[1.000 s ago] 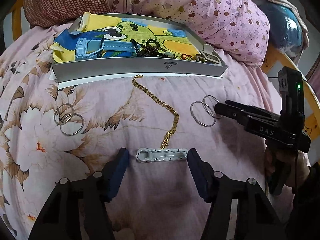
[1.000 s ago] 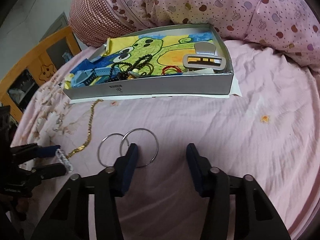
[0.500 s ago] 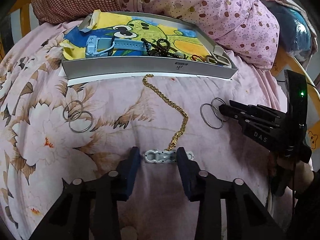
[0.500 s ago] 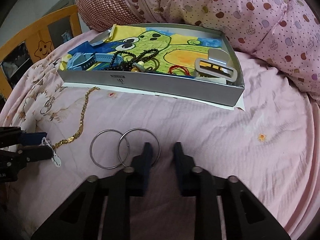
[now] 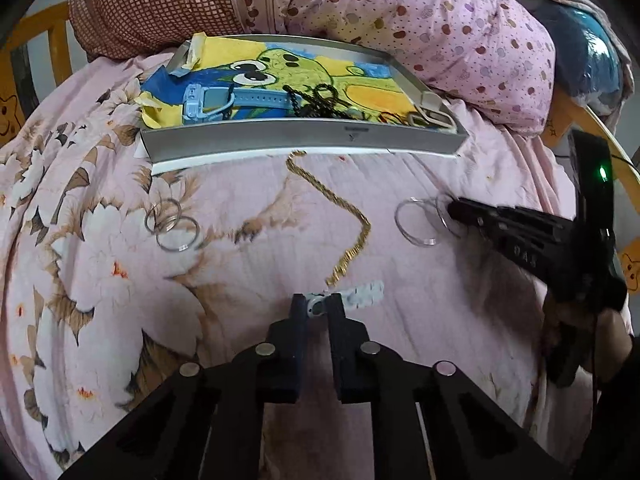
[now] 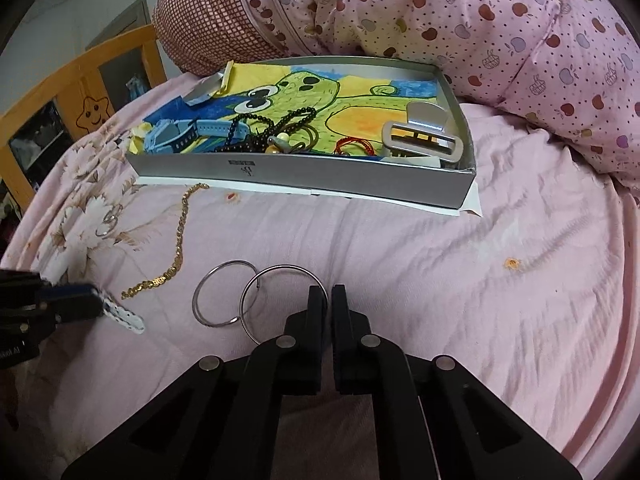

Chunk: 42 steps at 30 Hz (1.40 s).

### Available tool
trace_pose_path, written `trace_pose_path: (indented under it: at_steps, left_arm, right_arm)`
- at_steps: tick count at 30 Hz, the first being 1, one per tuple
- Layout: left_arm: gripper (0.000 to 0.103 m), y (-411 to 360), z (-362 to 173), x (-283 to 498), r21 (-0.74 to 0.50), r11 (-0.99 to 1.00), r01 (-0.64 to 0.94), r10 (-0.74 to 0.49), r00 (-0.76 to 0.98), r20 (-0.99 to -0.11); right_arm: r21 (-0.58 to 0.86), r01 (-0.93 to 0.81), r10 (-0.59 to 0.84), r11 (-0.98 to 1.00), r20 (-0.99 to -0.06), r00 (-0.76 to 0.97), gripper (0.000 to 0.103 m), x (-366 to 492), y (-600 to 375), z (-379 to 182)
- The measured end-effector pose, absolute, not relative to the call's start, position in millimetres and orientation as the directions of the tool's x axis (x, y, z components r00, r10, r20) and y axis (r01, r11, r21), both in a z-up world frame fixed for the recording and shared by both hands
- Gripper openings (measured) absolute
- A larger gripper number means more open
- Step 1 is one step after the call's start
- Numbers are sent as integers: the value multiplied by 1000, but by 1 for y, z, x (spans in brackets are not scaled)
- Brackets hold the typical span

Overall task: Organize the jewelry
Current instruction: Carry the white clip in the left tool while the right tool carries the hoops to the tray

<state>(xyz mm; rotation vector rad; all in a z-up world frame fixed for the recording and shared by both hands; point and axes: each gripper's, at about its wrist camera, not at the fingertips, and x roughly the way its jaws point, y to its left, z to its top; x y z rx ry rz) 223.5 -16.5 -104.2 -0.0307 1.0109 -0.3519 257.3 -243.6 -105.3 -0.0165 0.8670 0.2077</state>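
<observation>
My left gripper (image 5: 318, 307) had its jaws drawn in tight on one end of a pale plastic hair clip (image 5: 362, 293), the rest of the clip sticking out to the right of the fingertips on the pink floral bedspread (image 5: 100, 280). Off to the left of those jaws lay a cluster of small silver rings (image 5: 172, 224). Straight ahead of them a gold chain (image 5: 340, 216) ran from just by the clip up to the near wall of the grey box (image 5: 304, 142). Inside that box, on a cartoon frog drawing, sat a blue watch (image 5: 224, 102), black beads (image 5: 316, 100) and, at the right end, a grey claw clip (image 6: 424, 136).

Further right, my right gripper (image 6: 327, 294) had its jaws almost together, and the near rim of the right-hand one of two large silver rings (image 6: 280, 296) seemed to sit between the fingertips; I could not tell how firmly it was held. The other large ring overlapped it just left of the jaws. Ahead and behind the box lay a pink dotted quilt (image 6: 480, 20).
</observation>
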Motion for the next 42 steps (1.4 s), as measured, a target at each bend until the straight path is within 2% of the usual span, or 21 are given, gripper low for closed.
trace_pose_path:
  at_steps: [2,10,13,15,17,19,27,29,31,42]
  left_arm:
    - [4,-18,-107,215,-186,939,291,-306,455,-836]
    - [4,-19,-107,200,-183,925,332,-323,440,-838]
    - [7,-19,-103,201,-150,937,315,-291,470,-833]
    - [16,-20,-102,202,-134,940,313,-279,480,-832]
    - [35,-22,-103,205,-122,941,317,-272,486,-831]
    - [40,-27,-104,210,-104,938,331,-266,492,-829]
    - [37,-40,-113,225,-57,927,371,-239,467,-851]
    - [20,-40,-113,226,-51,927,373,-234,464,-854]
    - [15,-37,-113,226,-47,929,368,-227,463,-857]
    - [14,-29,-98,217,-113,929,352,-281,474,-835]
  right_arm:
    - [86,-187,186,979,-759,624,4,257,-246,-104]
    - [136,-173,215,975,-762,610,4,253,-256,-100]
    - [130,-177,213,975,-766,606,4,251,-256,-99]
    - [132,-184,217,974,-776,592,4,250,-256,-99]
    - [136,-189,222,973,-790,571,4,248,-257,-101]
    - [146,-192,230,970,-805,546,4,244,-258,-104]
    - [172,-223,267,960,-807,526,3,236,-252,-109]
    - [184,-229,280,956,-802,528,3,236,-250,-109]
    - [206,-232,301,951,-793,529,3,235,-250,-109]
    - [249,-271,362,930,-749,555,3,227,-235,-99]
